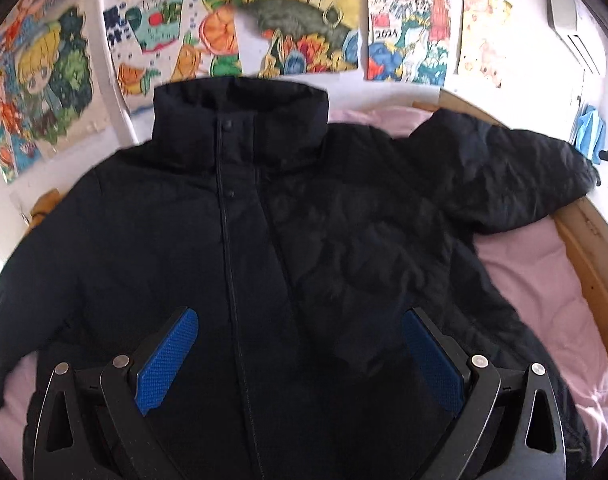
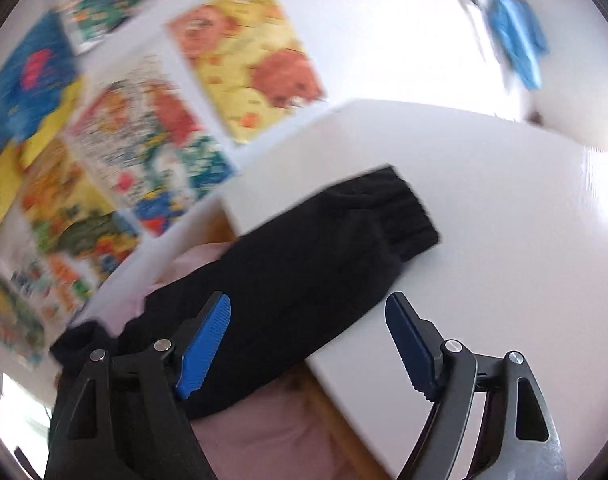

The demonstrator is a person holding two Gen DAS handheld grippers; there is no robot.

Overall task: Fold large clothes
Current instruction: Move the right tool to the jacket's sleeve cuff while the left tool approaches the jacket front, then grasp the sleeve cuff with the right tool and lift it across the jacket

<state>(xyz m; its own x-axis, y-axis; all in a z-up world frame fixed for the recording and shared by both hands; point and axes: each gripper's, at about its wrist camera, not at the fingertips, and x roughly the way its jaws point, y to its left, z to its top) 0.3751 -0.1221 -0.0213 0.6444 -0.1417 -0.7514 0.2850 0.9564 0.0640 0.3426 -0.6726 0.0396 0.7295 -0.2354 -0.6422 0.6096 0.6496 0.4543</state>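
Left tool [image 1: 300, 354] hangs with its blue pads [image 1: 168, 360] spread wide over the lower front of the black jacket [image 1: 264, 240], nothing pinched between them. That jacket lies face up on a pink bedsheet [image 1: 544, 304], its zip [image 1: 232, 280] running up the middle to a raised collar [image 1: 240, 116] with snap studs. On the left of this view the jacket's shoulder and arm spread out toward the edge of the bed; on the right its sleeve [image 1: 516, 176] is bent up and out toward a wooden bed frame [image 1: 600, 264]. Colourful drawings [image 1: 296, 20] cover the white wall behind the collar, and a blue cloth [image 1: 590, 132] hangs at the far right.

Right tool [image 2: 308, 346] is also spread, its pads [image 2: 204, 354] clear of the fabric. In its blurred view the drawings fill the left, and the black sleeve, ending in a ribbed cuff [image 2: 408, 212], stretches from the pink sheet across onto a white worktop [image 2: 504, 260] just beside the bed. The left pad sits in front of the sleeve; whether it touches cannot be told.
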